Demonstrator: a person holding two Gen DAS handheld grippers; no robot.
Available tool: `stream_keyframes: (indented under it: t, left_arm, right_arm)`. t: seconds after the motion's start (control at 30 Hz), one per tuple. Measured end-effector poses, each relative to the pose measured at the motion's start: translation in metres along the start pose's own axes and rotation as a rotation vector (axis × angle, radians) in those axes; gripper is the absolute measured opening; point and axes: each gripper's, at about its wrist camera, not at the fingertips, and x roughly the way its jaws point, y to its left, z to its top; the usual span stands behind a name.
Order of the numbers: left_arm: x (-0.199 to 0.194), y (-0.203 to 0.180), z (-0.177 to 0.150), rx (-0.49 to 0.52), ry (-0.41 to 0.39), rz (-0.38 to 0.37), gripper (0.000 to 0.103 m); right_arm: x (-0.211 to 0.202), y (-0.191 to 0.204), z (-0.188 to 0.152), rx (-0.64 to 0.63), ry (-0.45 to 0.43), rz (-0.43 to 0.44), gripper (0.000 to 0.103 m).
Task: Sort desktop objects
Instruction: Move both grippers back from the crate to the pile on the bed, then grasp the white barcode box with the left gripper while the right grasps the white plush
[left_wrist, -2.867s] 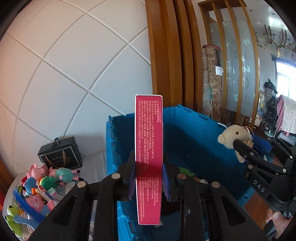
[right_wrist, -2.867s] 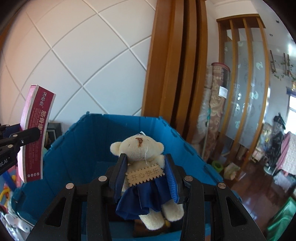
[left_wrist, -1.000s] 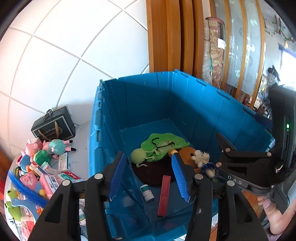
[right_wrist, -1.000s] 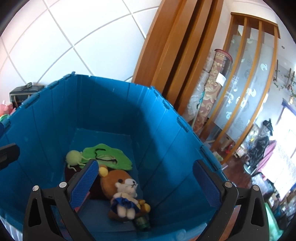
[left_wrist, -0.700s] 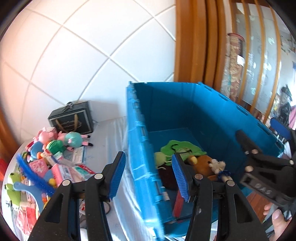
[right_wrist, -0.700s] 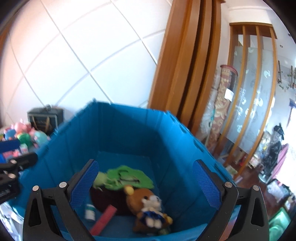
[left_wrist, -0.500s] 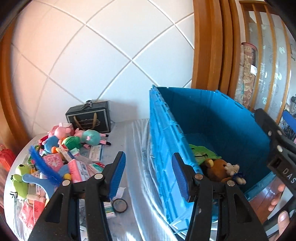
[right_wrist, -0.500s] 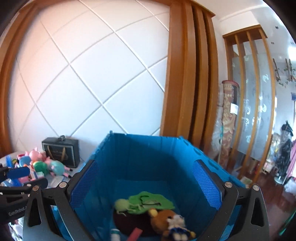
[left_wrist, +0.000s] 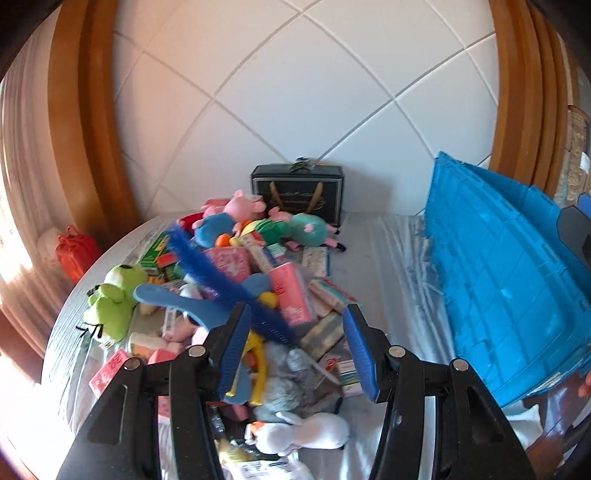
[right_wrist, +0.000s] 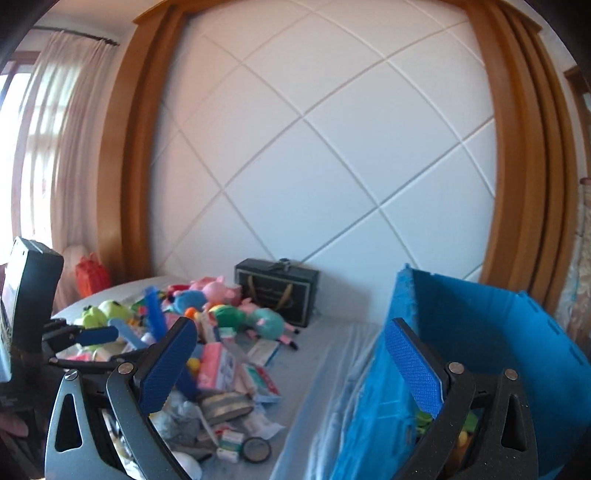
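left claw (left_wrist: 297, 345): jaws apart, holding nothing, above the toy pile (left_wrist: 236, 280)
right claw (right_wrist: 291, 363): jaws wide, holding nothing, between pile and blue crate (right_wrist: 491, 347)
toy pile: plush animals, small boxes and a blue brush (left_wrist: 225, 284) heaped on the white surface (left_wrist: 384, 258)
blue crate: at the surface's right side, well apart from the pile
black box (left_wrist: 297, 192): against the wall behind the pile

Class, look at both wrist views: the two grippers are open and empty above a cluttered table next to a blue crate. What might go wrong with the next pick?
1. The left gripper hovers over overlapping items: the long blue brush lies across the pile, so closing the jaws may catch it as well.
2. The right gripper straddles the blue crate wall, so it might bump the wall.
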Motion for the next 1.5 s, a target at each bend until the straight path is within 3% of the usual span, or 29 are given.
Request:
stream_keyframes:
  t: [0.23, 0.4, 0.57, 0.73, 1.03, 1.23, 1.5]
  left_arm:
    - [0.033, 0.092, -0.078, -0.048, 0.151, 0.179, 0.051]
    - [0.052, 0.133, -0.145, -0.109, 0.31, 0.172, 0.051]
    - [0.067, 0.143, -0.188, -0.158, 0.412, 0.134, 0.051]
    - [0.089, 0.142, -0.192, -0.184, 0.431, 0.106, 0.051]
    - [0.131, 0.13, -0.182, -0.186, 0.453, 0.076, 0.051]
    - [0.127, 0.135, -0.186, -0.206, 0.449, 0.043, 0.048]
    - [0.108, 0.15, -0.197, -0.177, 0.473, 0.115, 0.048]
  right_arm:
    - [0.049, 0.052, -0.048, -0.035, 0.167, 0.124, 0.103]
    - [0.079, 0.077, -0.106, -0.053, 0.348, 0.168, 0.103]
    - [0.099, 0.088, -0.158, -0.041, 0.519, 0.178, 0.103]
    - [0.112, 0.095, -0.184, -0.033, 0.62, 0.188, 0.103]
    - [0.113, 0.093, -0.202, -0.033, 0.7, 0.166, 0.103]
    - [0.117, 0.094, -0.209, -0.028, 0.726, 0.177, 0.103]
    - [0.138, 0.11, -0.216, -0.031, 0.765, 0.252, 0.103]
